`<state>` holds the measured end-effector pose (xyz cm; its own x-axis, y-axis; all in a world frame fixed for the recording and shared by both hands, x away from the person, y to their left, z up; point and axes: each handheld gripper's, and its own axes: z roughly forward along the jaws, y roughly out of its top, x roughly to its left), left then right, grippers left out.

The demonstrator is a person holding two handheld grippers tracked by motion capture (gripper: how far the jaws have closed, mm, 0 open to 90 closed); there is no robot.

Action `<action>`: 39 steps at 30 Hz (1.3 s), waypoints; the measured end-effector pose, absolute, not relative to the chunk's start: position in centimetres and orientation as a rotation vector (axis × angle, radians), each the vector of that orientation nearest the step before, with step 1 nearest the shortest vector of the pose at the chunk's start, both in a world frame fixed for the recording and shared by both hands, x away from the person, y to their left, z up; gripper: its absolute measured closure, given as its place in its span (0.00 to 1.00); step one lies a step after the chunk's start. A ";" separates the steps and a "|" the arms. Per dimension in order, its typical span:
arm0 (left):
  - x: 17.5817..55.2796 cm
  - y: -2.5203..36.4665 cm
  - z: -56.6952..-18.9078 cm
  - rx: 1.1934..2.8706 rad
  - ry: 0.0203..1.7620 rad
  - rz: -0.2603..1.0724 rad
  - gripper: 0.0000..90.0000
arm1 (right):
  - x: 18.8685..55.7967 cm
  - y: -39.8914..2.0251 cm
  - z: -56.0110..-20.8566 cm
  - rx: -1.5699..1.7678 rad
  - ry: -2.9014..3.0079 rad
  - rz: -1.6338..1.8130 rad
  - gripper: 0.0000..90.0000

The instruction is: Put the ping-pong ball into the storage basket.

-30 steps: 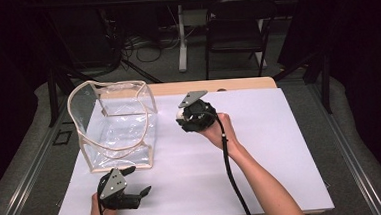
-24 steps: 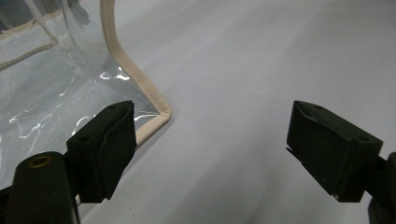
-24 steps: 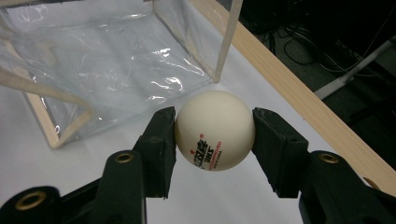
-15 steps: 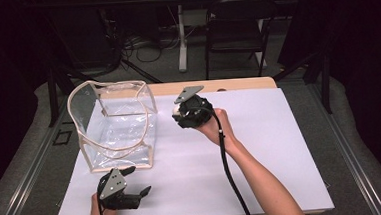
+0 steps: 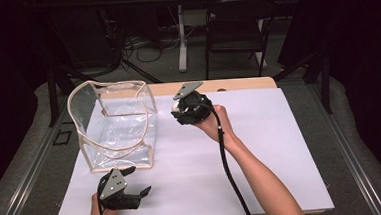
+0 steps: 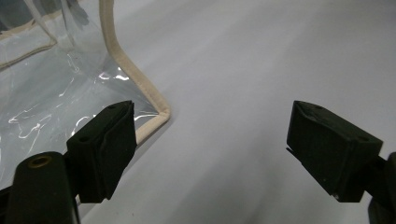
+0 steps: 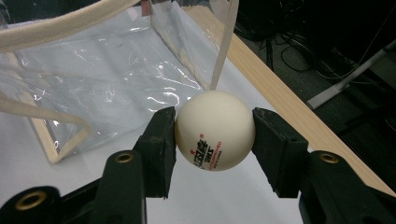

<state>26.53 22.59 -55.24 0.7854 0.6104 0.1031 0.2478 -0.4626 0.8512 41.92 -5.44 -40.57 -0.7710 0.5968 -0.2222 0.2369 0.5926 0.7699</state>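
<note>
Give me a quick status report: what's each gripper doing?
Right gripper shut on ping-pong ball, raised beside clear bag. Left gripper open, empty, near bag's corner. Nothing between.

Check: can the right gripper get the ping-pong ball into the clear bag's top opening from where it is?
Probably yes. The right gripper, shut on the ping-pong ball, is raised just beside the clear bag, whose top gapes open. Nothing stands between them; the left gripper sits open near the table's front edge.

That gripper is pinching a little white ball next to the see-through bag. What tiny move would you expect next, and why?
Probably a short carry leftward, over the clear bag's open top. The right gripper clamps the white ball firmly between both jaws, held above the table beside the bag's near wall, not yet over its cream rim. The left gripper, jaws open, rests by the bag's front corner.
</note>
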 end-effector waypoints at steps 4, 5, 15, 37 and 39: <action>26.5 22.5 -55.2 2.056 0.635 0.497 0.18 | 42.1 -5.4 -40.6 0.659 2.362 1.038 0.56; 26.5 22.5 -55.2 2.056 0.635 0.498 0.18 | 42.1 -5.3 -40.6 0.661 2.363 1.034 0.56; 26.5 22.6 -55.2 2.054 0.639 0.501 0.18 | 42.3 -5.2 -40.2 0.657 2.358 1.041 0.56; 26.5 22.6 -55.2 2.054 0.634 0.499 0.18 | 42.4 -4.3 -39.2 0.633 2.355 1.042 0.56; 26.5 22.5 -55.2 2.057 0.634 0.499 0.18 | 42.4 -4.3 -39.2 0.624 2.355 1.045 0.56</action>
<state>26.52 22.53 -55.23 0.7872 0.6077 0.1053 0.2452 -0.4651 0.8506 42.42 -4.25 -39.17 -0.7779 0.5791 -0.2441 0.2076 0.6035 0.7699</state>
